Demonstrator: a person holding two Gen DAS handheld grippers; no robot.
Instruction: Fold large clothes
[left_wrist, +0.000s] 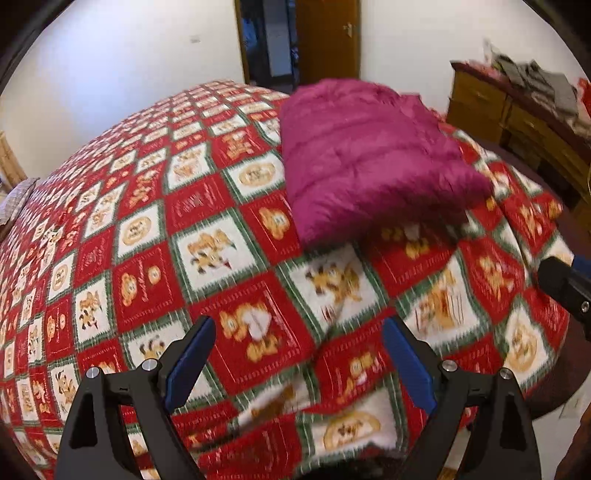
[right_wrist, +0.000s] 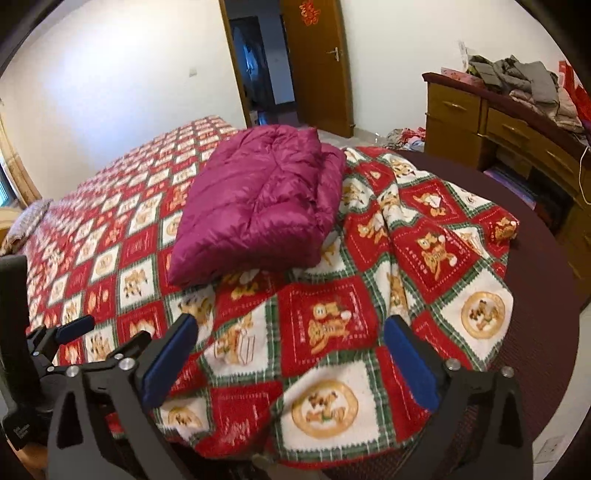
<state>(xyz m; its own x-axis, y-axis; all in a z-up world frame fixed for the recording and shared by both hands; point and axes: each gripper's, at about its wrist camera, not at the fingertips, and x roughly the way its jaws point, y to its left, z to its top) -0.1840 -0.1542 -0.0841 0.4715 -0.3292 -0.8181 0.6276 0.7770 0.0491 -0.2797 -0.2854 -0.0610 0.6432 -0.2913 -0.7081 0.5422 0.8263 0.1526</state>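
folded jacket on blanket — dresser beyond

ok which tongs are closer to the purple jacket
Right, narrowly. The right tongs sit just short of the near corner of the jacket, ahead to their left. The left tongs hang further back, jacket ahead to their right.

jacket: sat folded on the blanket, toward its far right part
blanket: spread over the bed
dresser: right of the bed, clothes pile on top
door: behind the bed
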